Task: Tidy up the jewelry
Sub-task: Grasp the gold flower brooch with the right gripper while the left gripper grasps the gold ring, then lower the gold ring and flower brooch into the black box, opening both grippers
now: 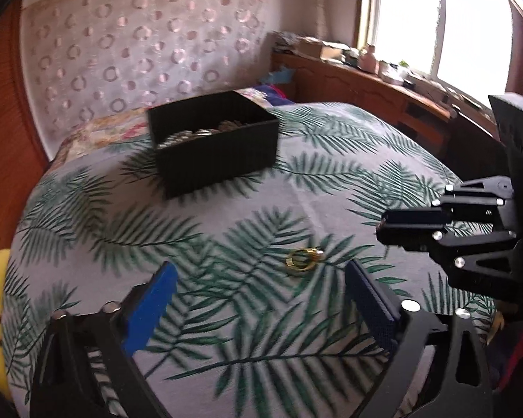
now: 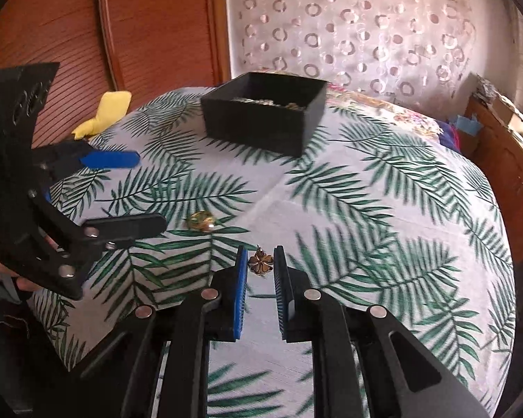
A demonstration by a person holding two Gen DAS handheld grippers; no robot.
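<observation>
A black open box (image 1: 214, 139) holding several silvery jewelry pieces stands at the far side of the leaf-print cloth; it also shows in the right wrist view (image 2: 265, 115). A gold ring (image 1: 302, 260) lies on the cloth just ahead of my left gripper (image 1: 259, 287), which is wide open and empty. The ring also shows in the right wrist view (image 2: 200, 220). My right gripper (image 2: 259, 265) has its blue pads close on either side of a brown flower-shaped pendant (image 2: 260, 264); a narrow gap shows on each side. The right gripper also shows in the left wrist view (image 1: 380, 228).
The cloth (image 2: 366, 209) covers a rounded surface that drops off at its edges. A yellow cloth (image 2: 104, 113) lies at the far left. A wooden sideboard (image 1: 366, 87) with clutter runs under the window on the right. A curtain hangs behind.
</observation>
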